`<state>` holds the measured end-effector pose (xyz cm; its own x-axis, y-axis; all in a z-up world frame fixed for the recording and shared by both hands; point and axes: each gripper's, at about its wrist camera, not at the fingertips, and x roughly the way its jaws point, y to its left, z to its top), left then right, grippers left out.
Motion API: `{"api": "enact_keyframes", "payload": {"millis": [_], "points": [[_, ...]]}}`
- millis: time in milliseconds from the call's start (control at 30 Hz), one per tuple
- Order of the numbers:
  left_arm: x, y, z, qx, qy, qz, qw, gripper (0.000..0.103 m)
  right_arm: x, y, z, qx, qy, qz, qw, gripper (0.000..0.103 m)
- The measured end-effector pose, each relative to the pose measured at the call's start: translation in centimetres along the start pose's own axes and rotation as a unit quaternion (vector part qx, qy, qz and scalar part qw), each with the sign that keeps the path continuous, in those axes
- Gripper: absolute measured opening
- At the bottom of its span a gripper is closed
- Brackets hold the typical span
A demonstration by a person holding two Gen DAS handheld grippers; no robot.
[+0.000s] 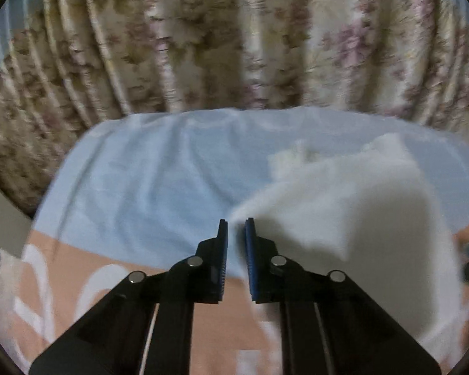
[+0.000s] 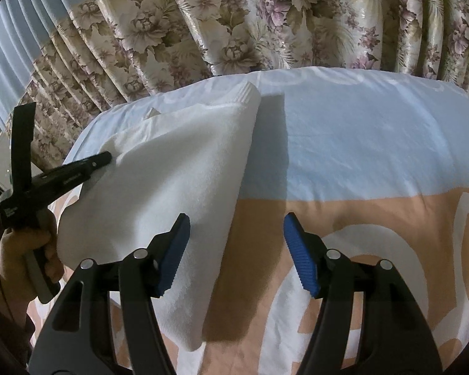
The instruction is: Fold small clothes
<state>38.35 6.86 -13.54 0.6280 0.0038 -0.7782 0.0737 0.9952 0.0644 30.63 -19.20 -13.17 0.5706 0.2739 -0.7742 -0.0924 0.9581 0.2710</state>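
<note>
A white garment (image 2: 178,162) lies folded on the bed, its left part lifted off the sheet. In the right wrist view, my left gripper (image 2: 108,157) bites the garment's left edge, held by a hand (image 2: 28,243). The left wrist view is blurred; there the left gripper (image 1: 236,221) has its blue pads nearly together with a corner of the white garment (image 1: 344,193) running in between them. My right gripper (image 2: 237,218) stands open just above the garment's right edge, with its left fingertip (image 2: 179,234) over the cloth and nothing gripped.
The bed sheet (image 2: 375,143) is light blue at the far side and peach with white rings nearer me. A flowered curtain (image 2: 234,22) hangs close behind the bed. A wide stretch of sheet lies to the right of the garment.
</note>
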Motion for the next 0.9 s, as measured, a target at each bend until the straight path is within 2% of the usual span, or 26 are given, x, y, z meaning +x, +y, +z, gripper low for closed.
{"api": "enact_keyframes", "payload": {"millis": [67, 233, 267, 300, 367, 433, 500, 567, 667, 800, 900], "points": [[1.7, 0.4, -1.4, 0.002, 0.029, 0.006, 0.9996, 0.011, 0.1, 0.2, 0.1, -0.001, -0.001, 0.0, 1.0, 0.064], [0.9, 3.0, -2.4, -0.051, 0.019, -0.034, 0.9979, 0.015, 0.9, 0.4, 0.9, 0.0, -0.002, -0.002, 1.0, 0.064], [0.3, 3.6, -2.4, -0.061, 0.014, -0.042, 0.9972, 0.03, 0.9, 0.4, 1.0, -0.001, -0.002, -0.003, 1.0, 0.065], [-0.2, 3.8, -2.3, -0.066, 0.01, -0.045, 0.9968, 0.054, 0.9, 0.4, 1.2, -0.003, -0.004, -0.004, 1.0, 0.065], [-1.9, 4.3, -2.2, -0.078, -0.011, -0.055, 0.9954, 0.069, 0.9, 0.5, 1.4, -0.005, -0.005, -0.006, 1.0, 0.066], [-3.2, 4.5, -2.0, -0.085, -0.022, -0.071, 0.9936, 0.072, 1.0, 0.6, 1.5, -0.005, -0.005, -0.006, 1.0, 0.066], [-4.0, 4.4, -1.7, -0.097, -0.027, -0.09, 0.9909, 0.085, 1.0, 0.7, 1.6, -0.006, -0.005, -0.007, 1.0, 0.067], [-4.4, 3.8, -1.4, -0.099, -0.027, -0.107, 0.9889, 0.085, 1.0, 0.7, 1.6, -0.005, -0.005, -0.007, 1.0, 0.067], [-3.3, 2.2, -1.4, -0.085, -0.004, -0.105, 0.9908, 0.085, 1.1, 0.8, 1.7, -0.004, -0.004, -0.007, 1.0, 0.067], [-1.4, 1.8, -2.4, -0.12, 0.033, -0.13, 0.9837, 0.086, 1.2, 0.9, 1.7, -0.005, -0.003, -0.007, 1.0, 0.068], [-0.7, 1.6, -2.9, -0.144, 0.042, -0.131, 0.9798, 0.094, 1.7, 1.1, 1.8, -0.002, -0.002, -0.001, 1.0, 0.068]]}}
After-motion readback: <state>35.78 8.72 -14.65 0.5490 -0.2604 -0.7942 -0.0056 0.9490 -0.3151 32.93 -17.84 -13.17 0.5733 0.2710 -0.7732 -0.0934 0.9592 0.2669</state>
